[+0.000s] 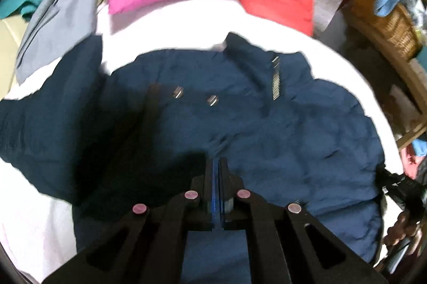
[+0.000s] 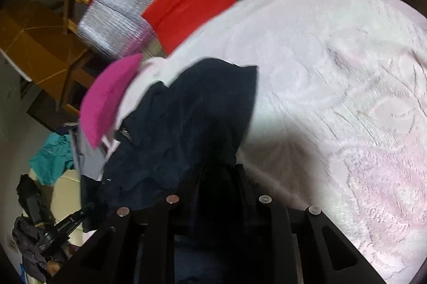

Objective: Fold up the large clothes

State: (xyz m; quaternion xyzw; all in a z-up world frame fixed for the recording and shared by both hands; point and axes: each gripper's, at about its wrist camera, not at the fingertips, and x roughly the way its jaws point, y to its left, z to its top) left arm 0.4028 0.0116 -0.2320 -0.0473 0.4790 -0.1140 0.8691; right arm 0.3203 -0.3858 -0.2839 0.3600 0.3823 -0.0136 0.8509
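Beneath the pressed-together left tongs (image 1: 218,164) lies the navy jacket (image 1: 240,118), its bunched edge pinched by the right tongs (image 2: 216,169).

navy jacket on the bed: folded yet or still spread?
Mostly spread. The navy jacket lies front-up across the white bedspread, collar and zip showing; the right gripper lifts one dark bunched part.

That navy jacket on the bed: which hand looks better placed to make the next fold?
Probably the right. Its tool has a bunch of the navy jacket lifted, ready to carry over. The left tool is shut over the jacket's middle, seemingly holding nothing.
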